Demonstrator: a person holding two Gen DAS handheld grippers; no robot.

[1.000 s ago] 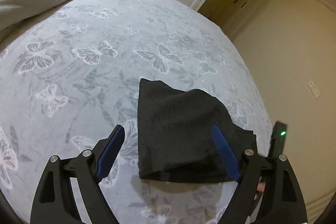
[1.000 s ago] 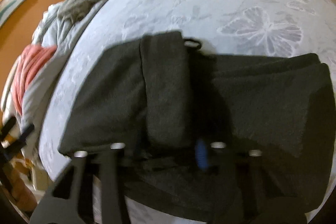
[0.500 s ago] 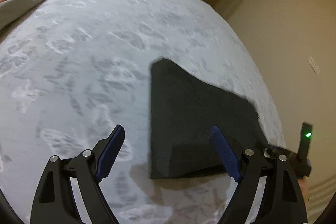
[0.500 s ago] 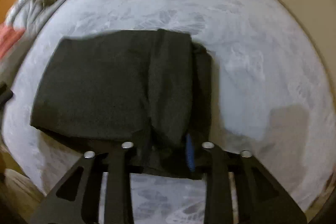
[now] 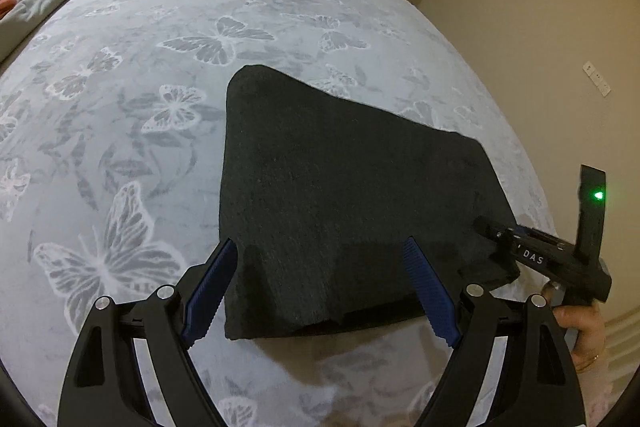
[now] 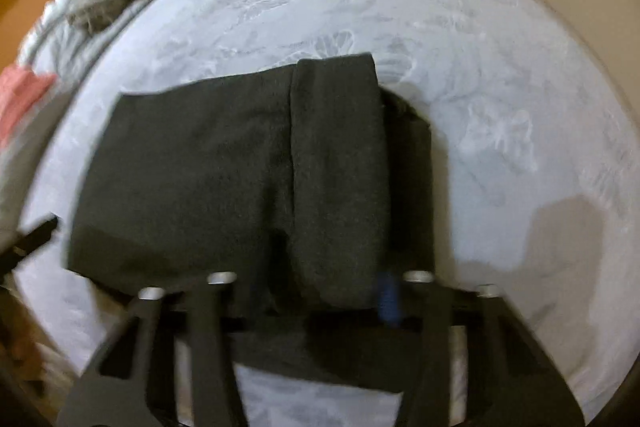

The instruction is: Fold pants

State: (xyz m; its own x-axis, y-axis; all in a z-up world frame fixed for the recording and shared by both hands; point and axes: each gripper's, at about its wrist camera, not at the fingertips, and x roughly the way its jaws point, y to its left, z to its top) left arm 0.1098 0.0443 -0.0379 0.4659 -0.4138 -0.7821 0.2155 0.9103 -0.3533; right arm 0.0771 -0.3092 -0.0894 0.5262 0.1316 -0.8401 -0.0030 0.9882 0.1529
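Dark folded pants [image 5: 340, 195] lay near the bed's [image 5: 168, 39] edge; right claw [image 6: 320, 291] had just been closing, clamping their fabric; left claw [image 5: 320, 287] gaped wide, unladen.

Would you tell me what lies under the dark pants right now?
The folded pants rest on the grey butterfly bedspread, which shows all around them. The bedspread beneath them is covered. Their near edge is in the right gripper.

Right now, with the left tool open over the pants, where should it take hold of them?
Probably the near left corner of the folded pants, coming down from the near side. The layered edges lie exposed there on the bedspread, just ahead of the open left tool. The right tool already pinches the opposite end.
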